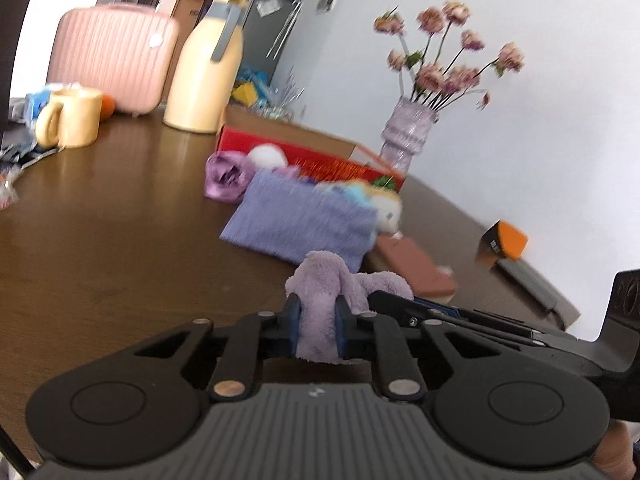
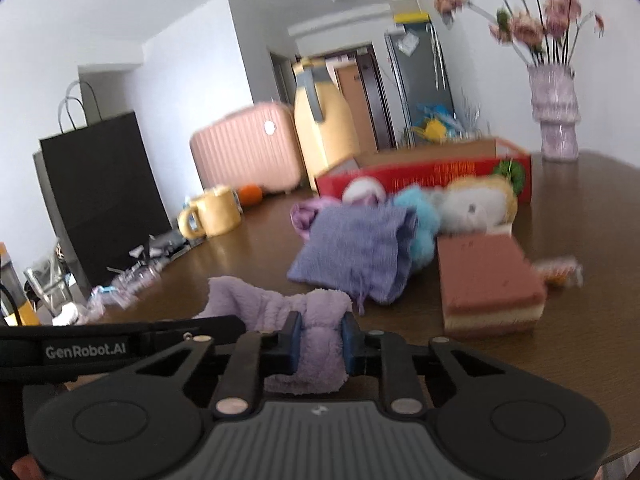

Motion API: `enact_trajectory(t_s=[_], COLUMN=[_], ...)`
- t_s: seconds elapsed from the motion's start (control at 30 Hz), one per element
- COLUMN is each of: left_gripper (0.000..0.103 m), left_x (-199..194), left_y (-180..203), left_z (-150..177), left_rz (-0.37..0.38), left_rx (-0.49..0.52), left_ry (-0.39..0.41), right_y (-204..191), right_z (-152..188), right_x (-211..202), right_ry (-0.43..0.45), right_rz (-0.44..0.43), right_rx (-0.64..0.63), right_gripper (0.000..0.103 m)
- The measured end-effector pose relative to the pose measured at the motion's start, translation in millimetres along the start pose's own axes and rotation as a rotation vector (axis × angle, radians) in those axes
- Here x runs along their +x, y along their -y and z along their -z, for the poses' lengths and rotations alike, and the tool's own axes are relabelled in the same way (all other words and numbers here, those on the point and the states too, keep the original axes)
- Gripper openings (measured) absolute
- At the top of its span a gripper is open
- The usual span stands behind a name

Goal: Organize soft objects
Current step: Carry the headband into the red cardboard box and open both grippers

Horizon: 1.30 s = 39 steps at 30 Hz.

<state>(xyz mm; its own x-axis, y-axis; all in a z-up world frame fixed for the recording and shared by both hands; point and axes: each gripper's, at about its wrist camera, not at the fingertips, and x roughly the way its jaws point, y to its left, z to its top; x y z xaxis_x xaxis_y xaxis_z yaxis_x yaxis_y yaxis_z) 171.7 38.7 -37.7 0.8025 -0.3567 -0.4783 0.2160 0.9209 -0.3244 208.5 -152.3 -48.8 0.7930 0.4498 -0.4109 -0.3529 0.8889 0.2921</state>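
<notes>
left gripper (image 1: 316,322) pinches one end of the fluffy lilac plush cloth (image 1: 320,304), lower centre; right gripper (image 2: 320,338) pinches the other end. cloth's long axis spans both; red cardboard box (image 2: 440,170) lies ahead, upper right.

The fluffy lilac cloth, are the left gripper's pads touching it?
Touching. The left wrist view shows the left gripper with both blue pads pressed into the fluffy lilac cloth bunched between them.

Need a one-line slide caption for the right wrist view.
Right gripper clamps a lilac fluffy cloth above the brown table, folded purple towel ahead.
</notes>
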Motion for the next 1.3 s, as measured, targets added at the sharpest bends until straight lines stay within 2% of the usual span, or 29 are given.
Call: enact_trajectory(t_s=[0.1,0.17,0.27,0.33,0.43,0.5,0.6,0.67,0.77,0.87,0.93,1.03,1.1,1.13,1.2,1.3], left_gripper=[0.017,0.017,0.017,0.017,0.017,0.017,0.017,0.016,0.016,0.018,0.020,0.023,0.030,0.036,0.040,0.052], left_x=[-10.0,-9.7,-0.7,14.1,50.1,85.7,158.9,213.1,297.4,349.7,369.3,390.6,393.8,395.2,393.8,384.0], left_y=[8.8,14.2,19.4,19.7,13.4,7.2,-5.7,-22.8,-61.8,-79.8,-87.1,-99.7,-93.5,-89.1,-87.4,-90.4], left_z=[-6.1,-16.6,-51.0,-92.7,-167.5,-215.2,-276.7,-300.7,-321.4,-322.7,-321.0,-315.5,-313.8,-315.6,-316.0,-320.7], left_rz=[0.022,0.035,0.066,0.093,0.121,0.103,0.057,0.020,-0.046,-0.152,-0.193,-0.251,-0.261,-0.274,-0.267,-0.257], left_rx=[0.008,0.018,0.049,0.057,0.057,0.068,0.072,0.067,-0.048,-0.021,0.015,0.009,0.043,0.047,0.036,0.002], left_ry=[0.038,0.055,0.076,0.091,0.118,0.121,0.084,0.061,-0.081,-0.163,-0.202,-0.253,-0.247,-0.248,-0.231,-0.216], right_y=[2.9,8.7,20.3,28.3,50.5,72.9,98.8,114.9,134.0,144.9,154.8,157.8,159.9,162.6,165.2,162.8], right_z=[-14.3,-35.3,-91.1,-133.4,-209.2,-258.5,-302.5,-314.4,-311.8,-301.1,-293.0,-280.5,-280.7,-283.0,-289.9,-302.9], right_x=[-6.9,-5.9,8.8,26.2,80.3,138.0,233.6,296.3,372.7,418.5,440.2,454.8,452.1,449.5,438.8,405.4], right_ry=[0.027,0.048,0.091,0.120,0.111,0.047,-0.071,-0.174,-0.298,-0.360,-0.404,-0.470,-0.453,-0.443,-0.411,-0.383], right_rz=[0.002,0.000,-0.008,-0.008,0.005,0.019,0.049,0.059,0.067,0.054,0.040,0.072,0.073,0.077,0.098,0.122], right_rx=[0.004,0.005,-0.042,-0.092,-0.118,-0.097,-0.072,-0.044,0.000,0.022,0.062,0.082,0.079,0.091,0.114,0.082], right_gripper=[0.020,0.020,0.020,0.020,0.020,0.020,0.020,0.020,0.020,0.020,0.026,0.027,0.029,0.033,0.043,0.043])
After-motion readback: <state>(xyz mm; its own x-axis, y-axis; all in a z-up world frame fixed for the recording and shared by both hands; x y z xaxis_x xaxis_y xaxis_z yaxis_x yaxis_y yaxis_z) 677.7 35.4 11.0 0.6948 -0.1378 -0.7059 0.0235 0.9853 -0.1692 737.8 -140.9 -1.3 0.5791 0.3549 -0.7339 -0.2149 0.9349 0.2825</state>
